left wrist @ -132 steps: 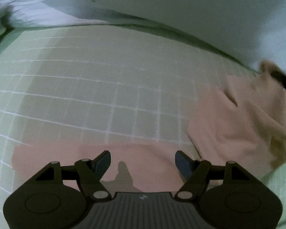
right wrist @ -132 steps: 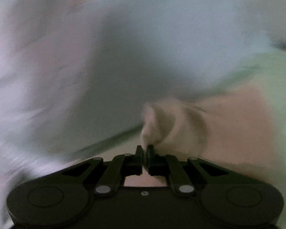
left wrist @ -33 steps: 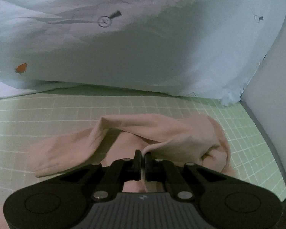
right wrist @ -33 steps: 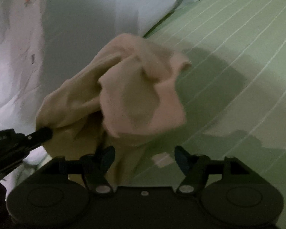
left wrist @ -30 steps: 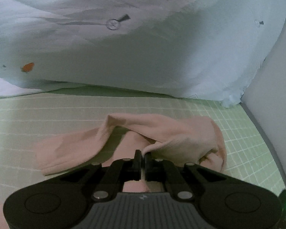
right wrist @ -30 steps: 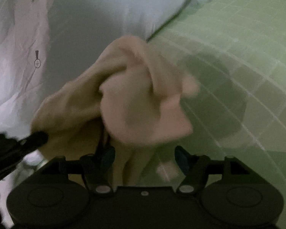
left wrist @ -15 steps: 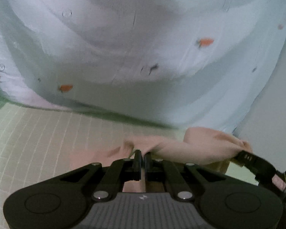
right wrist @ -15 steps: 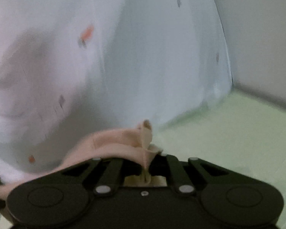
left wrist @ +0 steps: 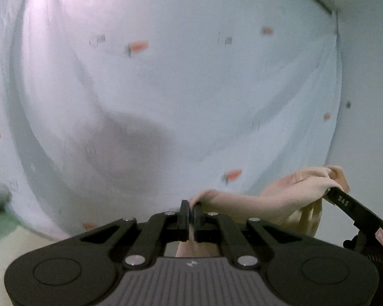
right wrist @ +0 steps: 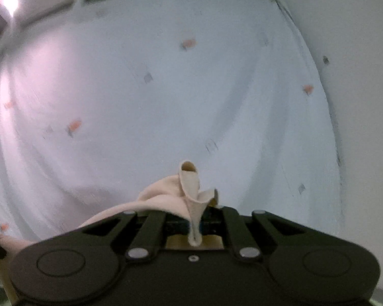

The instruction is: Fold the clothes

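A pale pink garment (left wrist: 275,199) hangs stretched in the air between both grippers. My left gripper (left wrist: 190,210) is shut on one edge of it, and the cloth runs right to the other gripper's black finger (left wrist: 349,205) at the frame's right side. In the right wrist view my right gripper (right wrist: 195,223) is shut on a bunched fold of the same pink garment (right wrist: 189,191), which curls up above the jaws and trails off to the lower left. Both grippers point roughly level at the hanging sheet.
A large white sheet with small orange and grey prints (left wrist: 166,89) hangs right in front and fills most of both views (right wrist: 166,102). A plain wall (left wrist: 367,102) stands at the right. A strip of the green bed surface (left wrist: 0,227) shows at the lower left.
Both grippers rose from the green checked surface and tilted up towards the sheet. The right gripper, open beside the pink garment a second ago, closed on it. The garment came up off the surface.
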A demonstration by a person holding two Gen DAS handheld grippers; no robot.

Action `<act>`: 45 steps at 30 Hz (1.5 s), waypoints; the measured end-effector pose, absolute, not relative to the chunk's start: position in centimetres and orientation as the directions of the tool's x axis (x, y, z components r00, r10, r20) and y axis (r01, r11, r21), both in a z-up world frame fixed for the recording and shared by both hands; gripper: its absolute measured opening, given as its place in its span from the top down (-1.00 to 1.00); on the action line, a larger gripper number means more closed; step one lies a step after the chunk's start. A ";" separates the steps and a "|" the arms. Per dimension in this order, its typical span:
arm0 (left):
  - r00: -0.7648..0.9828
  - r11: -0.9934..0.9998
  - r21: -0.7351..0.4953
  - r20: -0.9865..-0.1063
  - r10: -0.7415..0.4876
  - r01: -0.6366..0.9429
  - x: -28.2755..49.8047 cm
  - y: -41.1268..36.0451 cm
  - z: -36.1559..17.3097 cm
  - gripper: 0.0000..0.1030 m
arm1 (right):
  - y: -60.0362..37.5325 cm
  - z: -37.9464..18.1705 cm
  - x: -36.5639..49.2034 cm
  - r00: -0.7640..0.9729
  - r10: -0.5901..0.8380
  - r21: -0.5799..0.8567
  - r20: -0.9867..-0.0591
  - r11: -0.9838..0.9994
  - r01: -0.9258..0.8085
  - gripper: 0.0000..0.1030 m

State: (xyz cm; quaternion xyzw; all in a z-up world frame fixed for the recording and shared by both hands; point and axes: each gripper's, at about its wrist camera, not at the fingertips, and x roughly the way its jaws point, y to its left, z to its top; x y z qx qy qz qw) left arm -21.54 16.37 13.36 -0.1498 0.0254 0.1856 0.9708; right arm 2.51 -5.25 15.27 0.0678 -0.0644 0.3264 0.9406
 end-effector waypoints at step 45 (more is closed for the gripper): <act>0.431 0.762 -0.024 -0.837 0.339 -0.647 -17.3 19.8 -8.1 -0.69 | -14.2 -17.9 8.0 0.556 0.259 0.305 -0.790 0.952 -0.011 -0.55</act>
